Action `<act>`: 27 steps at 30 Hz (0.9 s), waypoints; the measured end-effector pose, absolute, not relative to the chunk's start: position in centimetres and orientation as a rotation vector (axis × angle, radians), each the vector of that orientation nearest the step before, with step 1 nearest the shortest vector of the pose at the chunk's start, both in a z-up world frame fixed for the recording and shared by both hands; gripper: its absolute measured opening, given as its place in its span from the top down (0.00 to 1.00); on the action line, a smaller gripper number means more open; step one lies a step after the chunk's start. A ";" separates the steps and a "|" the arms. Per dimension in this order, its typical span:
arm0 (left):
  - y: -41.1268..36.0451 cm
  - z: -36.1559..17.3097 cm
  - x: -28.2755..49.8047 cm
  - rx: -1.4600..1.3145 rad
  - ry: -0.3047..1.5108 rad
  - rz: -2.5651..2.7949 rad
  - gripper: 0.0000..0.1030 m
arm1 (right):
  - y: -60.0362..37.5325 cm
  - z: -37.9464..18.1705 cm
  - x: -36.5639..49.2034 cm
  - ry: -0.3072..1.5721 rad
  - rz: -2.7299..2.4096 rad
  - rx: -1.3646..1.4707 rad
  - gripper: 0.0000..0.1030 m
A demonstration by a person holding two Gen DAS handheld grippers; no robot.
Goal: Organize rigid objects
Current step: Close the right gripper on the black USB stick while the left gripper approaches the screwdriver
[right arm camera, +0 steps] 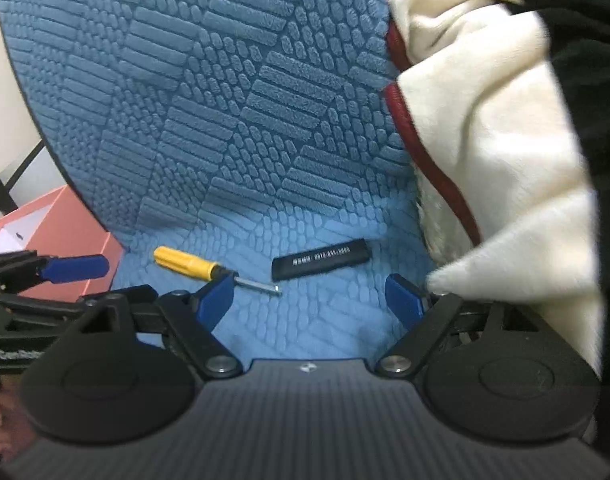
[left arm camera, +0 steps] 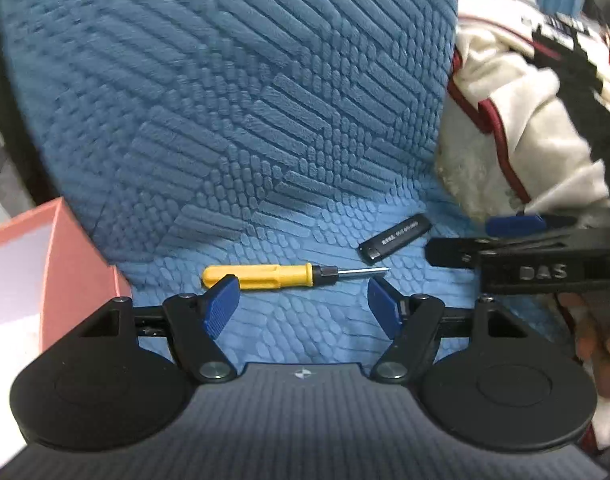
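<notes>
Left tool (left arm camera: 303, 306) spread, empty — yellow screwdriver (left arm camera: 265, 276) lies crosswise just ahead of it on the blue cushion (left arm camera: 245, 120), shaft pointing right. Right tool (right arm camera: 313, 300) also spread; black USB stick (right arm camera: 321, 265) straight ahead, long axis crosswise — pink box (left arm camera: 45, 272) at left

A yellow-handled screwdriver (left arm camera: 289, 275) lies flat on the blue textured cushion (left arm camera: 245, 120), tip pointing at a black USB stick (left arm camera: 395, 238) lying flat just beside it, white lettering up.

Yellow-handled screwdriver (left arm camera: 265, 276), black stick (left arm camera: 395, 238) white lettering, blue embossed cushion (left arm camera: 245, 100), pink box (left arm camera: 45, 264).
</notes>
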State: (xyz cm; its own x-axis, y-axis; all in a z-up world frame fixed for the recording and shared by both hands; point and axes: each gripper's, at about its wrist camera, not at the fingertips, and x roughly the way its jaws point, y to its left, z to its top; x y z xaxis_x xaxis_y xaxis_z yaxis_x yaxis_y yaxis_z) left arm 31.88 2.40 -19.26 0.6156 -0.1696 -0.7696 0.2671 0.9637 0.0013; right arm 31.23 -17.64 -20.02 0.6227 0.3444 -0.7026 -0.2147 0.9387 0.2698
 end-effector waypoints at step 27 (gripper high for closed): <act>0.9 -25.8 40.9 0.515 1.119 -0.525 0.27 | -12.2 -25.1 38.3 0.961 0.349 -0.142 0.09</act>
